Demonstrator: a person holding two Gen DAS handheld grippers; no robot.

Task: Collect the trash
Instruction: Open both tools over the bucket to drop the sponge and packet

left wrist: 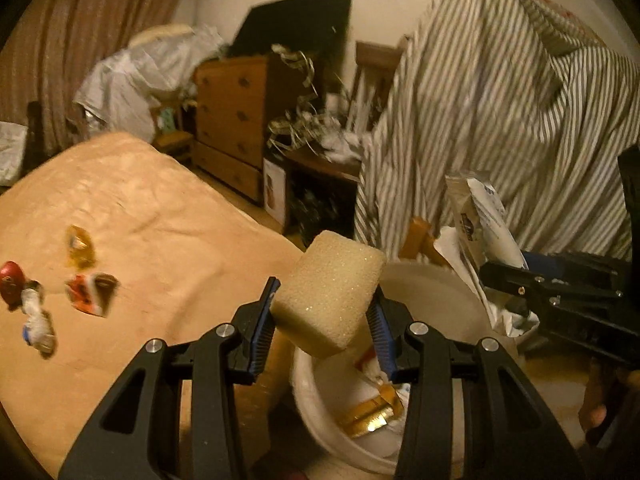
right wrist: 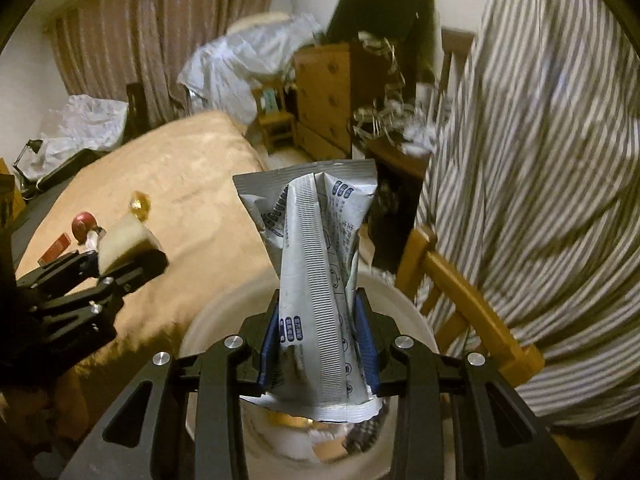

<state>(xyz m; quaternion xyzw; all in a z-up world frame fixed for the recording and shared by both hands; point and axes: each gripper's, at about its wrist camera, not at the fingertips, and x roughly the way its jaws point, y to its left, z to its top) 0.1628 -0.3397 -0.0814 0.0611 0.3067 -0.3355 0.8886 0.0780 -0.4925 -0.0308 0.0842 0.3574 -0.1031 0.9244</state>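
My left gripper is shut on a pale yellow sponge block, held above the white bin beside the bed. My right gripper is shut on a crumpled silver foil pouch with printed text, over the same white bin. The bin holds gold foil and other wrappers. In the right wrist view the left gripper shows at the left with the sponge. Several small wrappers lie on the bed: a gold one, a red one, an orange-and-white one.
A tan blanket covers the bed at left. A striped cloth hangs over a wooden chair to the right of the bin. A wooden chest of drawers and a cluttered dark table stand behind.
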